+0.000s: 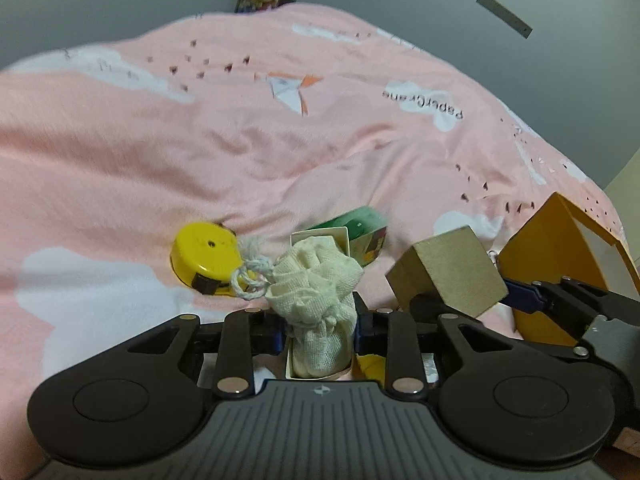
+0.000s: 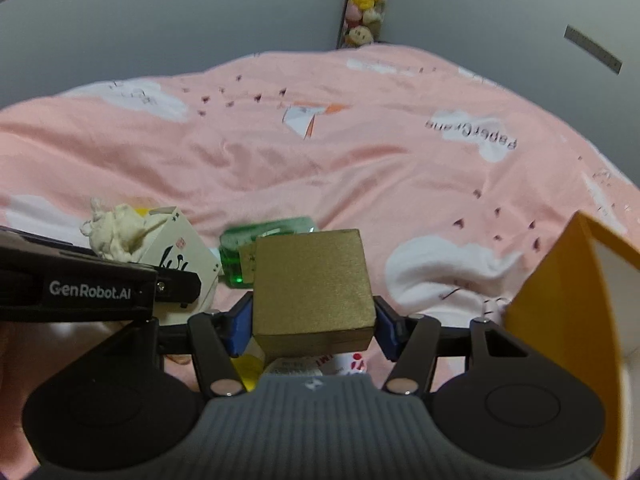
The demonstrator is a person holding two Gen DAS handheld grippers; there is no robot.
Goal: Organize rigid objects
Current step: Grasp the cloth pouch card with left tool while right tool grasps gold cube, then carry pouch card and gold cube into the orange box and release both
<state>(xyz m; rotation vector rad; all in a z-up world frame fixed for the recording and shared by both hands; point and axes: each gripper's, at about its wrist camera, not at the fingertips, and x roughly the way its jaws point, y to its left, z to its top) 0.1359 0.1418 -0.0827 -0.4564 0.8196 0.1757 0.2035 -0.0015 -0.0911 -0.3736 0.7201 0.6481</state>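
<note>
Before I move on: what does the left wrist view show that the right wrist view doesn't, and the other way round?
Left wrist only: a yellow tape measure lying on the pink bedsheet, and the left gripper shut on a small box stuffed with a cream cloth pouch.

Right wrist only: the box's printed side.

Both: the right gripper shut on the gold box, the green box behind it, and the orange container at right.

A pink bedspread (image 1: 280, 140) printed with white clouds meets grey walls (image 1: 120, 0), plush toys (image 2: 366, 0) in the corner.
</note>
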